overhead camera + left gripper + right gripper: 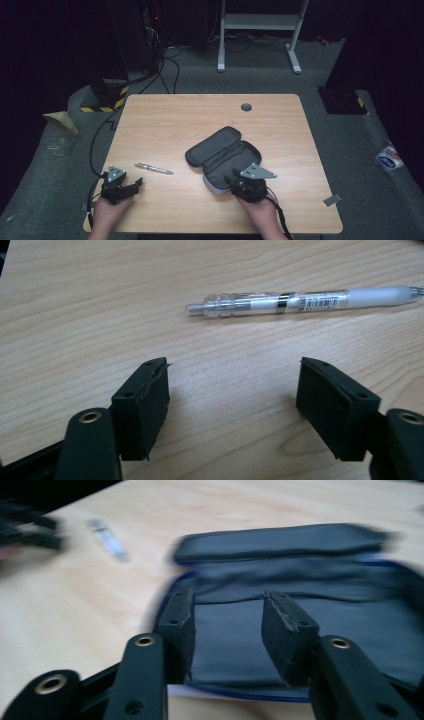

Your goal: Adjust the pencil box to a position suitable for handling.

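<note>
A clear-and-white pen (153, 169) (305, 301) lies flat on the wooden table (175, 120), left of centre. A dark pencil case (223, 155) (300, 580) lies unzipped and spread open in the middle, its lid folded back. My left gripper (134, 186) (232, 390) rests low near the front left, open, jaws wide apart with bare wood between them and the pen just beyond the tips. My right gripper (235, 176) (227, 615) is open, its jaws over the near edge of the case's inside; the right gripper view is blurred.
A round grey cable hole (246, 107) sits near the table's far edge. Beyond the table stand a white metal frame (260, 30) and dark equipment with cables (150, 55). A small packet (389, 159) lies on the floor at right.
</note>
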{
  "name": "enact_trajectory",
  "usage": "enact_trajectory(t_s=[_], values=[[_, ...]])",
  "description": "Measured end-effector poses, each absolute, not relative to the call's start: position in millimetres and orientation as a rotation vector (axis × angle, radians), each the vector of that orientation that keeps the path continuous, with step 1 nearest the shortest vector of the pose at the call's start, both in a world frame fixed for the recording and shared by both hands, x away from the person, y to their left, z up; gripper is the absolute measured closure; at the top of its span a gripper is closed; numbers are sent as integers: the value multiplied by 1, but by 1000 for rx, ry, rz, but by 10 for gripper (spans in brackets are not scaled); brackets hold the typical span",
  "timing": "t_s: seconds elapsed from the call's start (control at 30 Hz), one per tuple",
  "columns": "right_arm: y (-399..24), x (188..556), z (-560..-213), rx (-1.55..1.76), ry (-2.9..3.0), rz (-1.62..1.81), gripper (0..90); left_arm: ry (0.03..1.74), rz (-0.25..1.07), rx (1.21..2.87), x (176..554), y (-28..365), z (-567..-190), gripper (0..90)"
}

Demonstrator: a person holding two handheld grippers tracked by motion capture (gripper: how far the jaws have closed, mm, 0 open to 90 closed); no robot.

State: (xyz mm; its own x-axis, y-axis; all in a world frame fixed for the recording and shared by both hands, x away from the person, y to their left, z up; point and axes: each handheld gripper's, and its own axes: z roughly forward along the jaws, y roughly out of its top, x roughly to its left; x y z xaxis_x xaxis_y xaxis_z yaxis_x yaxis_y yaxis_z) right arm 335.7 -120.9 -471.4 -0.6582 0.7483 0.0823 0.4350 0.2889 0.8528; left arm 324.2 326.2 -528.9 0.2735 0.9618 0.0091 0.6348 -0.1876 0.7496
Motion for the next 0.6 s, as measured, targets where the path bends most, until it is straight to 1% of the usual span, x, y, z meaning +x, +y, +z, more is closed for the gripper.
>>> enact_trajectory(t_s=[0.13,0.23,0.27,0.37,0.4,0.43,0.53,0.6], values=[[-144,351,-468,1144,2149,1249,533,1442,643,1916,321,321,-527,327],[-164,368,-467,1179,2095,1167,513,1420,634,1928,320,312,-525,344],[-175,379,-466,1209,2067,1157,509,1407,634,1933,319,308,-524,358],[-183,388,-466,1244,2053,1145,507,1354,633,1960,316,294,-521,362],[-189,396,-466,1256,2053,1125,513,1321,632,1966,315,281,-518,366],[-190,399,-467,1266,2054,1120,519,1321,632,1966,315,281,-518,366],[-192,404,-468,1270,2063,1098,528,1263,627,1983,314,262,-515,368],[-193,409,-470,1275,2073,1092,536,1231,601,1984,313,249,-514,393]])
